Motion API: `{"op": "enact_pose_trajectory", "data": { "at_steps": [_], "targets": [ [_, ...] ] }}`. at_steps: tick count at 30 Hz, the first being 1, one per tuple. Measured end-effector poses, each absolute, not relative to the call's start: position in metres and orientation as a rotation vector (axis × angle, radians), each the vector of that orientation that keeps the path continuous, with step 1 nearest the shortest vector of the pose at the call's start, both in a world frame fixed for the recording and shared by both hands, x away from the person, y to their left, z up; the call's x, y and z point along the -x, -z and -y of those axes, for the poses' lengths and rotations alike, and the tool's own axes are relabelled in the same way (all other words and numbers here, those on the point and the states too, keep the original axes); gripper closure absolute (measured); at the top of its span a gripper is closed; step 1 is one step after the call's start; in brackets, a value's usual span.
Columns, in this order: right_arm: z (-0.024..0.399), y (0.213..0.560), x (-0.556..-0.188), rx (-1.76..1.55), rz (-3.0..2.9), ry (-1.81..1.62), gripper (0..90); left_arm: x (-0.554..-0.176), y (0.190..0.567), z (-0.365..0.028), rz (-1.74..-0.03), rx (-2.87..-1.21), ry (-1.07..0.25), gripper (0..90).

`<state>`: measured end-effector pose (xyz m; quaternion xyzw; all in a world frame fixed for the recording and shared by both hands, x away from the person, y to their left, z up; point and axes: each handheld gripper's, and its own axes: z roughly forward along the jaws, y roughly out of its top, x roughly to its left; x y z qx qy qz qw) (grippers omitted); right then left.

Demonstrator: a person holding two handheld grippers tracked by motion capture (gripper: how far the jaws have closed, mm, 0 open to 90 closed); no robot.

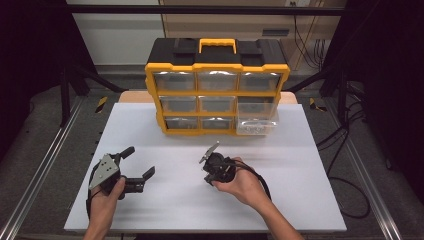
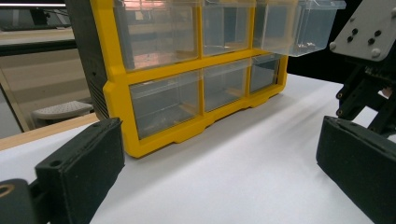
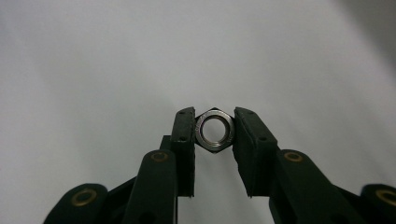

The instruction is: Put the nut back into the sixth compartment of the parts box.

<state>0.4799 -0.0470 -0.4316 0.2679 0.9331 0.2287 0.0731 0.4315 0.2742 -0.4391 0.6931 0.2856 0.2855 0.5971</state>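
Jaws of the right gripper point(image 3: 214, 130) pinch a nut point(image 3: 214, 130); left gripper point(image 1: 140, 165) gapes. Carry it level to the organizer's point(image 1: 217, 67) open drawer point(image 1: 256, 125).

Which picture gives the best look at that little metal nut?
The right gripper view: the hex nut sits centred and close up, pinched between the right tool and seen face-on, its hole clear. In the high view that tool faces down over the white table, the nut too small to make out.
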Motion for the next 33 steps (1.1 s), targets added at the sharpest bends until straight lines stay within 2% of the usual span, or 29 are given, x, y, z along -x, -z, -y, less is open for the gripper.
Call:
{"op": "enact_pose_trajectory", "data": {
  "at_steps": [16, 33],
  "targets": [
    [0.098, 0.421, -0.48, -0.908, -2.684, -0.734, 70.2, -0.432, 0.439, -0.274, -0.663, -1.609, -0.663, 1.0],
    [0.128, 0.383, -0.473, -0.913, -2.589, -0.779, 70.2, -0.431, 0.439, -0.273, -0.662, -1.609, -0.662, 1.0]
  ]
}}
